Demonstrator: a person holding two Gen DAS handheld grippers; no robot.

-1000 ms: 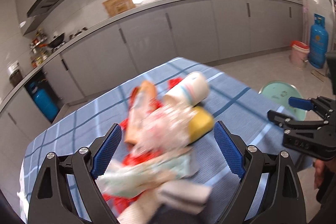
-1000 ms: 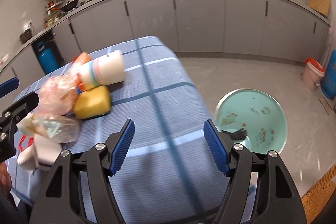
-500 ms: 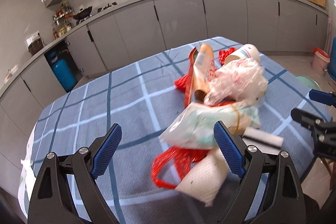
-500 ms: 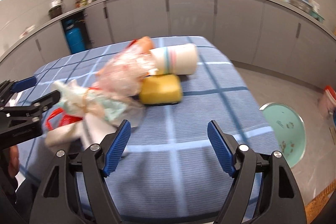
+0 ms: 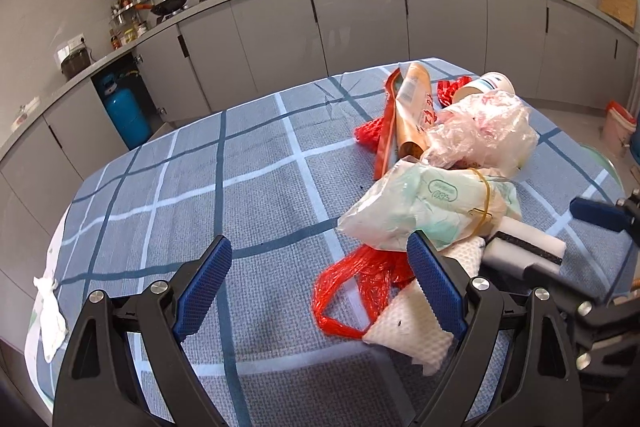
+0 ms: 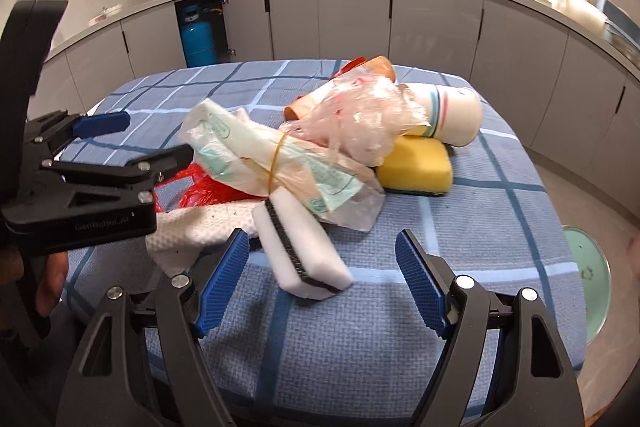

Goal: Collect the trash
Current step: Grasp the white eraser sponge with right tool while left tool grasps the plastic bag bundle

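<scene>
The trash sits in one heap toward the right half of the checked surface (image 5: 248, 195). In it we see a white block (image 6: 304, 251) with a dark strip nearest us, a banded packet (image 6: 256, 155) lying over a red bag (image 5: 360, 279) and a white cloth (image 5: 412, 327), a crumpled clear bag (image 6: 360, 119), a yellow sponge (image 6: 416, 167), a paper cup (image 6: 452, 115) on its side, and an orange wrapper (image 5: 412, 107) at the far edge.

Our right gripper (image 6: 322, 285) is spread wide and holds nothing — the white block lies between its fingers, nearer the left one, not yet clamped. Our left gripper (image 5: 318, 283) is also spread and empty, at the near left of the heap, its right finger (image 5: 434, 283) standing in front of the cloth and red bag.

We judge this the start of a pick: nothing is lifted and the heap looks whole. A pale green basin (image 6: 592, 267) on the floor to the right may be the bin, though we cannot be sure.

Next we would centre the right gripper on the block, which lies at an angle, and close across its narrow sides — without dragging the packet resting against its far end.
</scene>
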